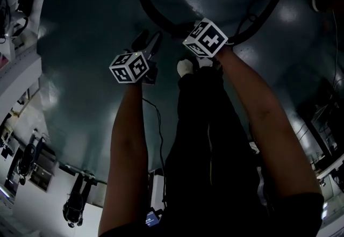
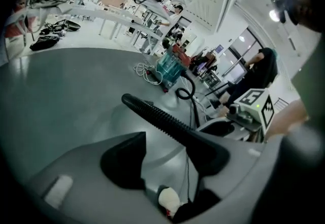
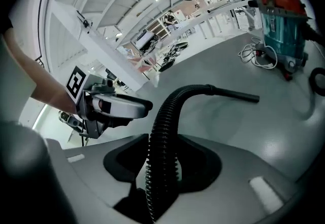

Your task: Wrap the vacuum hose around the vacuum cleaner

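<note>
**Right claw (image 3: 163,163) and hose.** Both jaws are closed on the hose (image 3: 163,131), which stands between the pads. The hose is black and ribbed, with close rings along its length. It ends in a smooth, narrower black tube (image 3: 238,96). The held stretch is off the grey floor (image 2: 76,86), lifted in front of the person.

**Left claw (image 2: 166,158).** The jaws stand apart and hold nothing. Floor and a white shoe (image 2: 169,200) show in the gap. The hose passes just beside the right-hand jaw, and whether it touches that jaw cannot be told.

**Vacuum cleaner (image 3: 284,20).** A teal canister with a red top stands on the floor well apart from both claws. A loose white cable (image 3: 256,55) lies beside it.

**Hidden or unclear.** Below the right claw the hose drops out of the frame. The head view is dark. It shows the hose as a black loop on the floor, cut off at the top edge, and it does not include the vacuum cleaner. The join between hose and canister cannot be traced in any view.

**Direction.** In the right gripper view the long axis rises from the pads and away from the camera, arches over, then runs roughly level. The tube end points to the right of the frame, the side where the canister stands. In the left gripper view the same stretch runs on a diagonal from lower right to upper left.
</note>
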The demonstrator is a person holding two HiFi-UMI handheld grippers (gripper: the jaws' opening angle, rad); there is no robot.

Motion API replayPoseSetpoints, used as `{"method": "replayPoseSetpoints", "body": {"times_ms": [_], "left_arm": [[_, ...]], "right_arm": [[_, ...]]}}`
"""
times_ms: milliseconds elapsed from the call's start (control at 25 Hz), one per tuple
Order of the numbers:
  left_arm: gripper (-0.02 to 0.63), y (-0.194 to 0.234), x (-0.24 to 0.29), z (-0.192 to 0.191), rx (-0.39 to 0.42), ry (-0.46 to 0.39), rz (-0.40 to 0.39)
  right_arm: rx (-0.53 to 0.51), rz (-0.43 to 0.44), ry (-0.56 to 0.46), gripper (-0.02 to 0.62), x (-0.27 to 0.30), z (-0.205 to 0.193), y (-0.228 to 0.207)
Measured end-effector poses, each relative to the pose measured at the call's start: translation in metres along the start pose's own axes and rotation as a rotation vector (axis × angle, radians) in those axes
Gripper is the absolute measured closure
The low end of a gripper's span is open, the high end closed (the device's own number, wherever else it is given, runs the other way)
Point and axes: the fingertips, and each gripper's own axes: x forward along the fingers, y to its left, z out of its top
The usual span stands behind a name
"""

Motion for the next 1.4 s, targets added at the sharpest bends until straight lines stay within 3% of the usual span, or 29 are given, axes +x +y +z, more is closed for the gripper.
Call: {"method": "replayPoseSetpoints", "body": {"times_ms": [480,1000,1400], "left_arm": [[0.363,-0.122,-0.066,0.079,-0.054,-0.088,-0.180],[0.382,-0.213,-0.154,0.143,0.038,-0.174,-0.259],[0.348,-0.254,-0.216,0.154,0.067,-0.202,-0.310]], "right_arm": [[0.039,-0.011,-0.158,0.425,-0.125,0.042,0.074],[-0.034,-0.071,-0.245,0.431,-0.235,0.095,0.138],[-0.086,-0.103,-0.318,0.443,-0.294,0.124,0.193]]}}
